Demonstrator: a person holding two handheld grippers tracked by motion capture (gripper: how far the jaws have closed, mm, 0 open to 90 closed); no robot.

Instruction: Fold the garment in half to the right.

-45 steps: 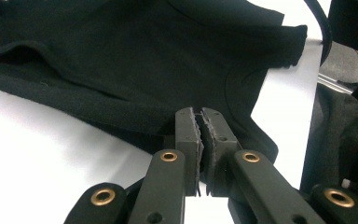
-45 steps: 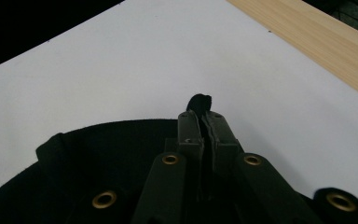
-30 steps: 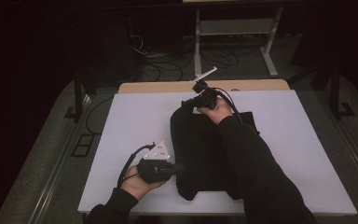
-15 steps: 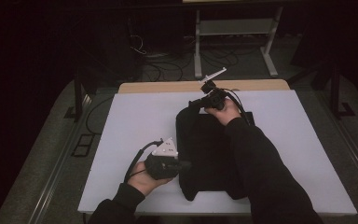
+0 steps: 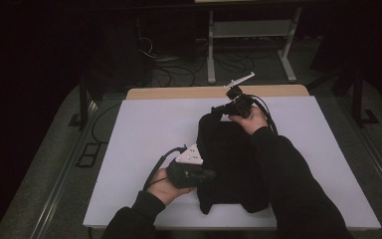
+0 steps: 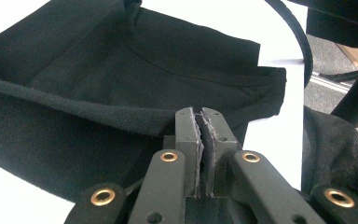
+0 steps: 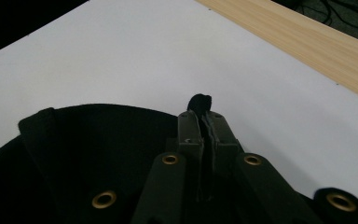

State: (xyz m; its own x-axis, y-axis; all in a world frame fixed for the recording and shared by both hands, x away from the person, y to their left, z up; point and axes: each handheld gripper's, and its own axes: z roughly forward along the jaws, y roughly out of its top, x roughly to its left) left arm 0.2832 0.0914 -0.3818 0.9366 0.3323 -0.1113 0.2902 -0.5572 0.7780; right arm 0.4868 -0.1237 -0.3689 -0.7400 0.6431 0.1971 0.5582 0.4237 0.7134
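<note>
Black fleece garment (image 5: 231, 164), folded and rumpled on white table (image 5: 144, 124); left hand-held gripper (image 5: 210, 174) and right hand-held gripper (image 5: 215, 110) both clamped on its edges

Black long sleeves cover both forearms. The left tongs (image 5: 210, 174) are matte black, topped by a grey 3-cornered plate with small dark holes, a black cable looping behind. Brass-ringed screws dot each jaw arm. The right tongs (image 5: 216, 111) match, with the same plate and cable.

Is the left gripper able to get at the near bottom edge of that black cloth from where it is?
Probably yes: the left gripper is already clamped on the black cloth just above that edge, with bare table beside it.
</note>
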